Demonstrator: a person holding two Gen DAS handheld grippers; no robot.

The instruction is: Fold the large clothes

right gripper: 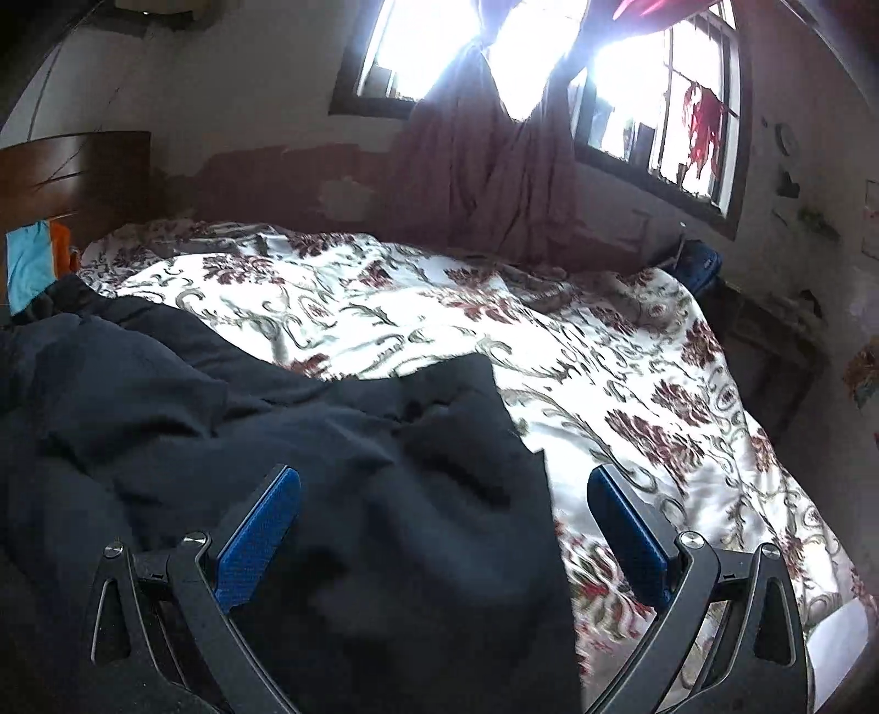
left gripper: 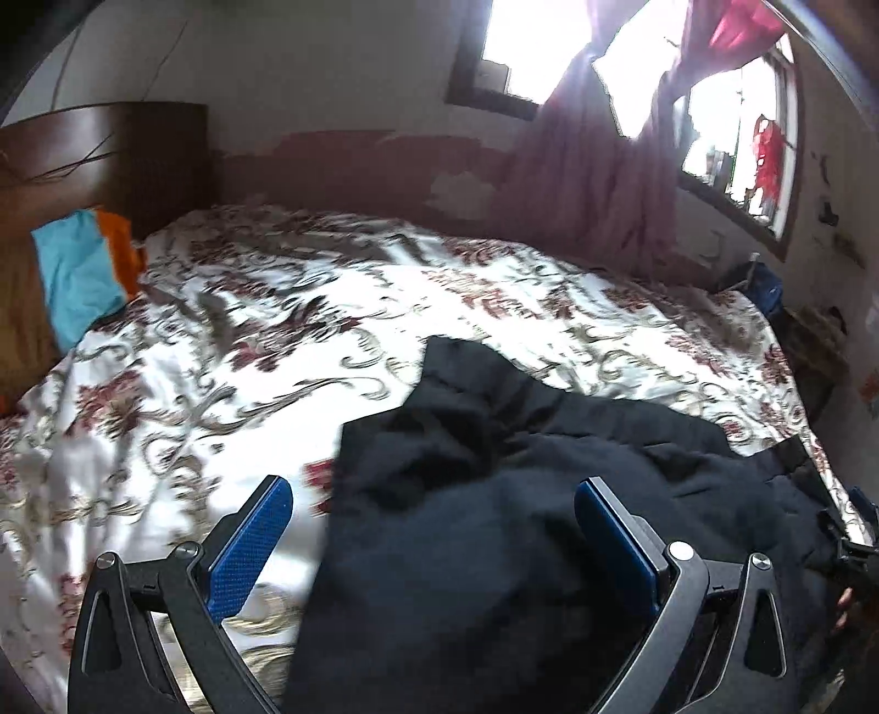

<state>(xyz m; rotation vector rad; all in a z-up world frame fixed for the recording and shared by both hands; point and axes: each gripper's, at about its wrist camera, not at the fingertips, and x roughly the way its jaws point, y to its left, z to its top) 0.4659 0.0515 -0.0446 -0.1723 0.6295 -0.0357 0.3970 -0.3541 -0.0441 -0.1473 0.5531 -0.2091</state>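
Left wrist view: a dark, rumpled garment (left gripper: 522, 494) lies bunched on the near part of a bed (left gripper: 247, 329) with a glossy floral cover, under bright windows (left gripper: 527, 44) and a mauve curtain (left gripper: 582, 165). Left tongs (left gripper: 434, 527) gape wide over its edge, holding nothing. Right tongs (right gripper: 444, 516) likewise stand wide open, empty, above the cloth's other edge.

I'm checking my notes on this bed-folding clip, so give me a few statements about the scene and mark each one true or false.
1. Both the left gripper and the right gripper are open. True.
2. The dark garment lies on a floral bedspread. True.
3. The garment is neatly folded. False: it lies rumpled and spread out.
4. The right gripper is clamped on a sleeve. False: its jaws stand apart, gripping nothing.
5. A blue and orange cloth lies near the headboard. True.
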